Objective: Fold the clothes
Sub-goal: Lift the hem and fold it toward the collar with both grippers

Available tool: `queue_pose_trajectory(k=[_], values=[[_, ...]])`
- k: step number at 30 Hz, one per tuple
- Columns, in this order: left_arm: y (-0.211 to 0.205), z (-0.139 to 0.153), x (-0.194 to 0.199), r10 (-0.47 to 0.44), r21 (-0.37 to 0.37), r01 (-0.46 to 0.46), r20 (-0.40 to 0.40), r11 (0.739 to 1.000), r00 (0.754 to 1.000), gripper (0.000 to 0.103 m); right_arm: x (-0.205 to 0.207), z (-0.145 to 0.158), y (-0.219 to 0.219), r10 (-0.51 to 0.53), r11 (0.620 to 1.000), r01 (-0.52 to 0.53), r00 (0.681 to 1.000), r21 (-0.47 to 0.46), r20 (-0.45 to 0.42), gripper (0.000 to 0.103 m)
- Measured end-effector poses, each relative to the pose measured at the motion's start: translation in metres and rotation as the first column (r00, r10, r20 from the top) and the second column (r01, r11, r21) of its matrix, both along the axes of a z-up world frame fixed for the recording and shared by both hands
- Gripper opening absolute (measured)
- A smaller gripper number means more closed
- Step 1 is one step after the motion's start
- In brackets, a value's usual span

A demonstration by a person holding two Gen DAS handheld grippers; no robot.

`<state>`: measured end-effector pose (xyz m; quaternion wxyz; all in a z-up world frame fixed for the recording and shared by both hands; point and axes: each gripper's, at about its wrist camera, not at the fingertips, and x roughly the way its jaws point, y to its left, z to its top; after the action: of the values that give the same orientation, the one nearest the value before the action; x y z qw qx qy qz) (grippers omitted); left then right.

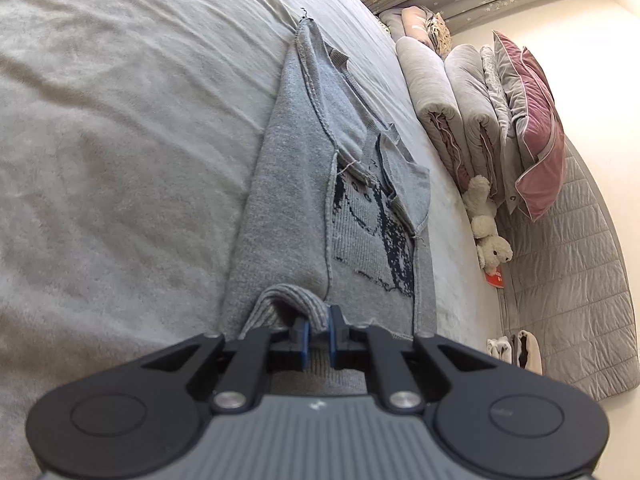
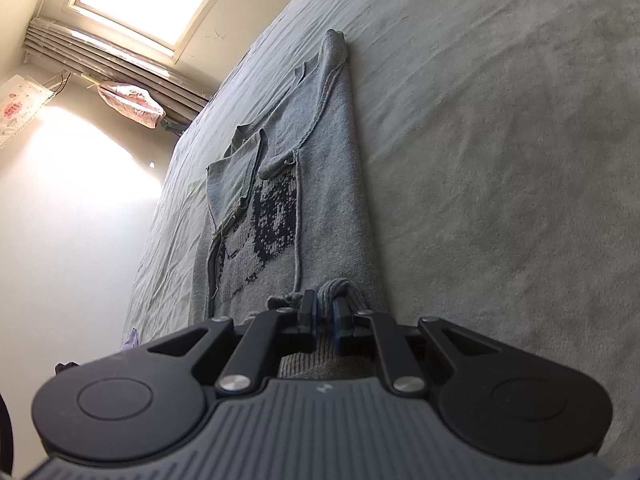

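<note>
I am gripping the sweater (image 1: 280, 184) hem in my left claw (image 1: 316, 330) and right claw (image 2: 325, 312); sleeves seemingly lying folded inward; a lengthwise fold is remaining.

The left tongs (image 1: 318, 330) sit low and point forward, their blue-padded fingers (image 1: 305, 332) drawn close together and pinching a ribbed fold of grey knit between them. The right tongs (image 2: 325, 314) hold the same pose, fingers (image 2: 339, 316) nearly closed and clamped on another bunched ribbed edge. Both black linkages are folded inward above the grey bodies.
</note>
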<state>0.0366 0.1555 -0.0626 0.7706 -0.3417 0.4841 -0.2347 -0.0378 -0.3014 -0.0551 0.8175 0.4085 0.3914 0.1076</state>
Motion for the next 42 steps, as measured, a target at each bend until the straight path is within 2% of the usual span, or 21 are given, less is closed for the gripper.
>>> queue_pose_trajectory(k=[1,4,5,6,8,12,16,21,25,27,28,29,30,33,36,42], values=[[0.001,0.003,-0.001,-0.006,0.0,0.006,0.004,1.0,1.0,0.012,-0.002,0.002,-0.001,0.007,1.0,-0.007,1.0,0.003,0.005,0.013],[0.006,0.014,-0.003,-0.009,0.01,0.009,0.037,1.0,0.999,0.024,-0.007,0.013,-0.003,0.027,1.0,-0.027,0.999,-0.009,0.031,0.015],[0.008,0.019,-0.004,-0.007,0.016,0.006,0.053,1.0,0.999,0.028,-0.009,0.017,-0.004,0.031,0.999,-0.03,0.998,-0.024,0.046,0.018],[0.01,0.023,-0.004,-0.005,0.021,0.003,0.069,1.0,0.998,0.032,-0.011,0.022,-0.005,0.034,0.999,-0.032,0.998,-0.039,0.06,0.026],[0.014,0.029,-0.005,0.0,0.039,-0.004,0.1,0.999,0.995,0.034,-0.015,0.03,-0.007,0.044,0.997,-0.038,0.995,-0.069,0.088,0.035],[0.014,0.032,-0.004,-0.009,0.104,-0.006,0.148,0.995,0.989,0.037,-0.02,0.036,-0.008,0.077,0.99,-0.06,0.989,-0.126,0.127,0.035],[0.006,0.029,-0.003,-0.046,0.14,0.021,0.179,0.99,0.983,0.043,-0.014,0.032,0.002,0.126,0.976,-0.101,0.984,-0.192,0.125,0.035],[-0.005,0.027,-0.005,-0.088,0.211,0.039,0.226,0.977,0.97,0.045,-0.002,0.025,0.021,0.176,0.937,-0.128,0.977,-0.325,0.121,0.035],[-0.012,0.027,-0.007,-0.127,0.273,0.054,0.256,0.96,0.958,0.042,-0.001,0.018,0.028,0.206,0.925,-0.151,0.97,-0.348,0.126,0.035],[-0.016,0.027,-0.01,-0.145,0.293,0.062,0.271,0.954,0.952,0.031,-0.002,0.015,0.031,0.219,0.918,-0.157,0.967,-0.365,0.133,0.035],[-0.017,0.027,-0.011,-0.15,0.301,0.062,0.278,0.952,0.949,0.03,-0.003,0.015,0.033,0.226,0.914,-0.162,0.965,-0.373,0.135,0.034],[-0.018,0.027,-0.012,-0.154,0.308,0.062,0.283,0.949,0.947,0.027,-0.004,0.014,0.035,0.234,0.91,-0.167,0.963,-0.381,0.136,0.03],[-0.018,0.027,-0.012,-0.156,0.314,0.062,0.286,0.947,0.945,0.02,-0.004,0.013,0.036,0.242,0.905,-0.173,0.961,-0.389,0.136,0.019],[-0.016,0.028,-0.014,-0.153,0.31,0.056,0.297,0.949,0.943,0.007,-0.006,0.015,0.038,0.259,0.9,-0.181,0.954,-0.397,0.152,0.011],[-0.012,0.031,-0.017,-0.142,0.277,0.05,0.323,0.96,0.935,0.007,-0.006,0.019,0.034,0.253,0.91,-0.171,0.951,-0.377,0.179,0.01],[-0.003,0.032,-0.005,-0.058,0.139,0.013,0.327,0.99,0.943,0.006,0.016,0.022,0.022,0.204,0.938,-0.128,0.955,-0.321,0.217,0.01]])
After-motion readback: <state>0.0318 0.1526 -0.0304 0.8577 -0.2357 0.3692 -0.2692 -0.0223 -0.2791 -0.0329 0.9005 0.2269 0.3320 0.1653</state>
